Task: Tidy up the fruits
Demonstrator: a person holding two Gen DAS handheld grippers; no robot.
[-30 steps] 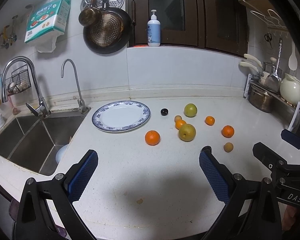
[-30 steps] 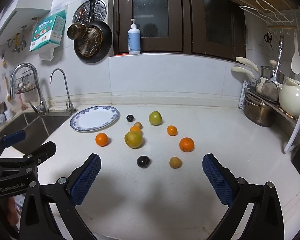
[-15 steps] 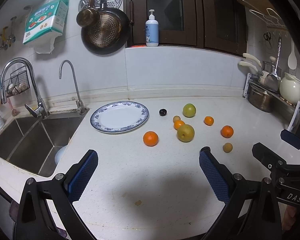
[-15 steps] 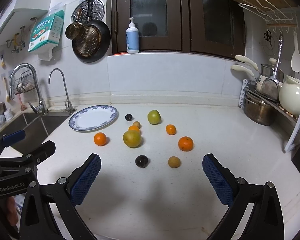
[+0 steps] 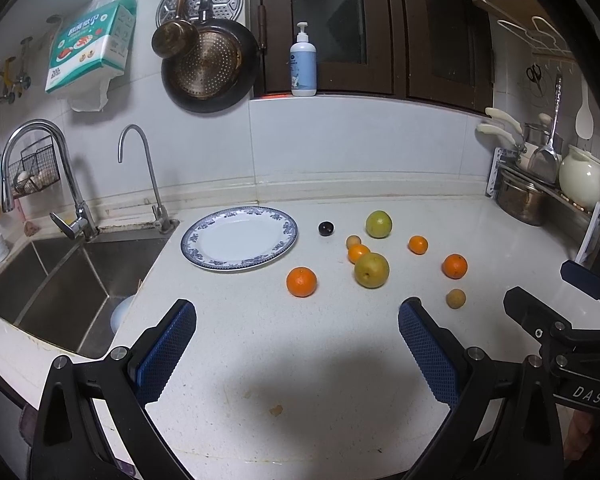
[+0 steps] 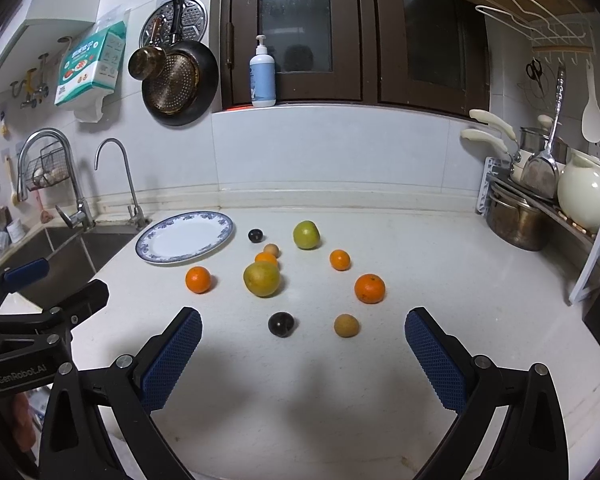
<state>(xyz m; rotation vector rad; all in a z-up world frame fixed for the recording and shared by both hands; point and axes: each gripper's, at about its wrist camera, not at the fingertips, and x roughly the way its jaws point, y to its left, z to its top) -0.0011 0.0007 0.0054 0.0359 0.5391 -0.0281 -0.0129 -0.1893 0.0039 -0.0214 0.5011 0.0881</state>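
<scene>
Bare white desk is seen lower centre between both spread, empty tools; scattered fruits lie mid-frame, right of the blue-rimmed round plate near the sink edge.

Ahead and left of the jaws, a steel sink is sunk into the white surface, with two faucets behind it. A dark frying pan hangs on the wall beyond, a pump bottle on the ledge. Far right, a cream pitcher stands above a steel pot.
</scene>
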